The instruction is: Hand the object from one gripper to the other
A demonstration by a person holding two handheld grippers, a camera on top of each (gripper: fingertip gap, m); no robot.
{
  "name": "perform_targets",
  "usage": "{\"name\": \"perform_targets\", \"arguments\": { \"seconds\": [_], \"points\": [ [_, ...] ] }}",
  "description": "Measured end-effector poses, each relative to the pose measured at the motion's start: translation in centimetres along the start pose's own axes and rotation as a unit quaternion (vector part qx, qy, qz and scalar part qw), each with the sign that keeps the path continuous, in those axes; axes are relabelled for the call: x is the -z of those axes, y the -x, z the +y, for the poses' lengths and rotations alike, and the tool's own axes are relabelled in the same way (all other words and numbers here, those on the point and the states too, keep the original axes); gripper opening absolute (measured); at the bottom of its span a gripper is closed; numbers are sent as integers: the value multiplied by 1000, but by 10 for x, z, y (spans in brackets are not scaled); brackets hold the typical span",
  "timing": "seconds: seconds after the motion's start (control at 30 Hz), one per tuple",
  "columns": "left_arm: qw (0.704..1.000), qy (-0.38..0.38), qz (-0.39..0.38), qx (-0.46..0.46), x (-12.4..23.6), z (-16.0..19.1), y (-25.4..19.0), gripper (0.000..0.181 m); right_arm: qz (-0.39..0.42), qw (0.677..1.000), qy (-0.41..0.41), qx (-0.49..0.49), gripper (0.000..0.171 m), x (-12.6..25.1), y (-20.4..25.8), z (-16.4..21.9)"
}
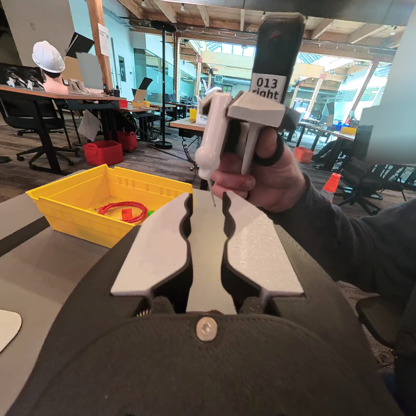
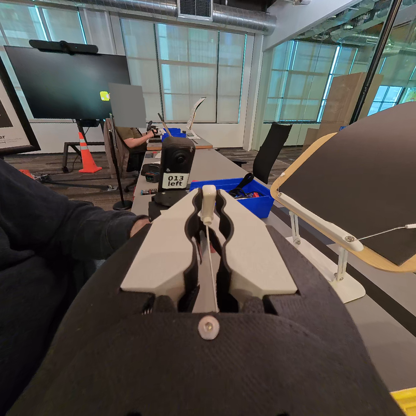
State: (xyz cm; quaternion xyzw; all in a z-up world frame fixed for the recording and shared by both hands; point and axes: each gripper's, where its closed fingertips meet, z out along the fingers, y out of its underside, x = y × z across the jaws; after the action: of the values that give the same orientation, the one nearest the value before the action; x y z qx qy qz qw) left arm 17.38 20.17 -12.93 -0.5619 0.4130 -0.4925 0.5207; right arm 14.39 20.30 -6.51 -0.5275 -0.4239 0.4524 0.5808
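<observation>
The object is a white tool with a thick handle and a thin metal shaft. My right gripper, held by a hand, is shut on the handle and holds the tool shaft-down in front of and above my left gripper. The shaft's tip hangs just over the gap between the left fingertips. The left gripper is open and empty. In the right wrist view my right gripper clamps the handle of the tool at its fingertips, shaft pointing back towards the camera. The left gripper's camera body shows beyond; its fingers are hidden.
A yellow bin with a red cable coil sits on the grey table at the left. A blue bin with cables and a dark wood-rimmed panel on a white stand stand at the right. A person sits at a far table. My hands' fingertips stand some 6 cm from each other.
</observation>
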Motion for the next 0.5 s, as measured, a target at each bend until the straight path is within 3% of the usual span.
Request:
{"name": "perform_targets", "arguments": {
  "seconds": [0.13, 0.2, 0.5],
  "points": [
    [1000, -5, -5, 1, -5, 2, 1, 17, -3, 1000, 3, 2, 9, -3, 4, 1],
    [1000, -8, -1, -9, -6, 1, -2, 2, -4, 1000, 3, 1, 9, -3, 5, 2],
    [999, 29, -8, -33, 3, 0, 1, 1, -1, 1000, -11, -4, 9, 6, 2, -1]
  ]
}}
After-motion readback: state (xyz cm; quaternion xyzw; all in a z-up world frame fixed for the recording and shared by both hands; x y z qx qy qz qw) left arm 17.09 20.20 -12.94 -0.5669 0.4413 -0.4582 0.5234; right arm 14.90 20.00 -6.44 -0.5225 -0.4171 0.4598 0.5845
